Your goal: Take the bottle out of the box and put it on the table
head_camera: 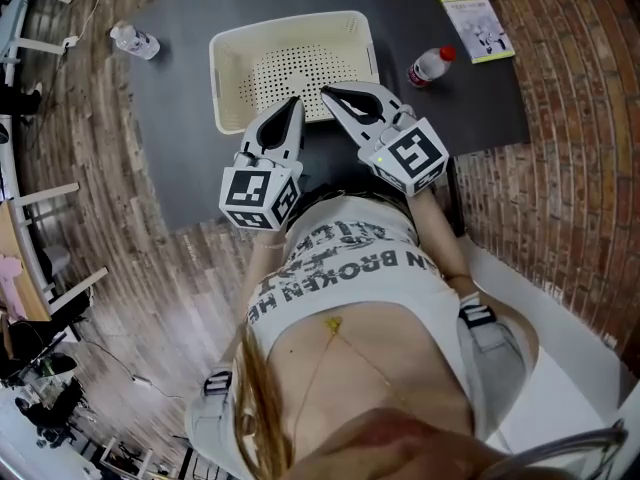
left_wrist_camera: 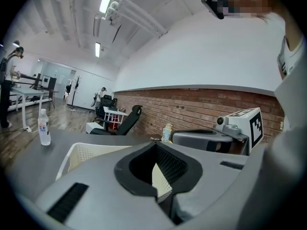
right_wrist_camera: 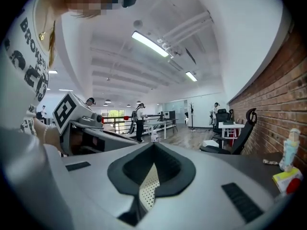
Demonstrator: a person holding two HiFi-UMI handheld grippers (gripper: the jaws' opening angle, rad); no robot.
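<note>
A cream perforated box (head_camera: 290, 63) sits on the dark table (head_camera: 180, 118); what shows of its inside is bare. A clear bottle with a red cap (head_camera: 431, 65) rests on the table just right of the box. Another clear bottle with a white cap (head_camera: 135, 40) stands near the table's left edge, and shows upright (left_wrist_camera: 44, 127) in the left gripper view. My left gripper (head_camera: 296, 102) and right gripper (head_camera: 324, 92) hang side by side over the box's near rim. Both are shut with nothing between the jaws. The box (left_wrist_camera: 81, 155) shows past the left jaws.
A yellow-green booklet (head_camera: 476, 10) lies at the table's far right corner, with a small pale bottle (right_wrist_camera: 291, 150) beside it. A brick wall (head_camera: 570, 118) runs along the right. The person's torso fills the lower head view. Desks, chairs and people stand farther off.
</note>
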